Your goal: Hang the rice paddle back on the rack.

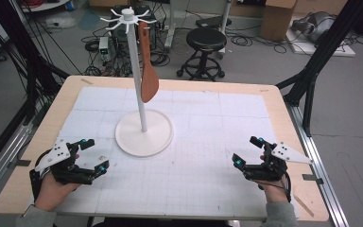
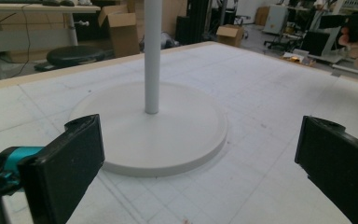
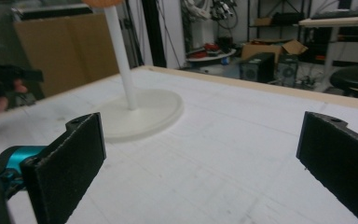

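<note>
Both grippers, left [image 1: 90,155] & right [image 1: 246,150], rest w/ jaws wide apart, empty, at near table [image 1: 38,127] edge. Wooden spatula [image 1: 147,71] hangs from white hook stand [image 1: 144,130] mid-table, well apart from both. Apparently nothing left to hang, or unhooking not yet begun.

Matt white plastic stand [image 1: 144,130], smooth wooden spatula [image 1: 148,78], matt black jaws, wood-edged table [image 1: 283,111].

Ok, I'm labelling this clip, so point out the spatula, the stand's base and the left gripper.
spatula [image 1: 149,85], high view, on its broad brown blade.
stand's base [image 1: 158,137], high view, on the bare white disc right of the pole.
left gripper [image 1: 98,154], high view, midway between its open fingertips.
</note>
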`<state>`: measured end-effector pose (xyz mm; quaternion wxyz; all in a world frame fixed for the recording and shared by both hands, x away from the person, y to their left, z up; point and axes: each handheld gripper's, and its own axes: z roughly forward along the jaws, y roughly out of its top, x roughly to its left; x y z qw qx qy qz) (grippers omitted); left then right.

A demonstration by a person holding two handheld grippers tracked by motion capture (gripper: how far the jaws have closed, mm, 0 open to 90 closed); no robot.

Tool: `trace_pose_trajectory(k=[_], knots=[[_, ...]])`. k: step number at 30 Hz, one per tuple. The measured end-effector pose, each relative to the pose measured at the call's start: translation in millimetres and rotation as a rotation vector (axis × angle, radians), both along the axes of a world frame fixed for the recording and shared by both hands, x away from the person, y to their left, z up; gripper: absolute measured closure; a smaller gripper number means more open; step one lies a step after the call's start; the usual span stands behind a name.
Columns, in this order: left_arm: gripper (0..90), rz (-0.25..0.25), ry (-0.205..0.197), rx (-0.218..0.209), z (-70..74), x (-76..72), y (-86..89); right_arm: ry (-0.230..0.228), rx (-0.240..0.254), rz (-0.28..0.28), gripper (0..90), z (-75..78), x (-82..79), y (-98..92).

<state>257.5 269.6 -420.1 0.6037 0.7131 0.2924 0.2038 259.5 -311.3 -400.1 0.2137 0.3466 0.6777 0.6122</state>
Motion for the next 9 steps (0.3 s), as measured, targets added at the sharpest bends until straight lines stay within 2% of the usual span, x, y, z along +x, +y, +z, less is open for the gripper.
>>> trace_pose_trajectory(k=[3,7,9], knots=[[1.8,0.019,-0.003,0.012,0.6,-2.2,8.9,0.015,-0.026,-0.027,0.0,-5.8,-2.9,-7.8],[1.8,0.061,-0.002,-0.055,2.6,-1.8,20.0,0.021,-0.014,-0.049,0.0,-10.1,-2.8,-13.4],[1.8,0.066,-0.007,-0.063,3.0,-1.3,21.0,0.023,0.009,-0.043,0.0,-10.3,-2.8,-13.5]])
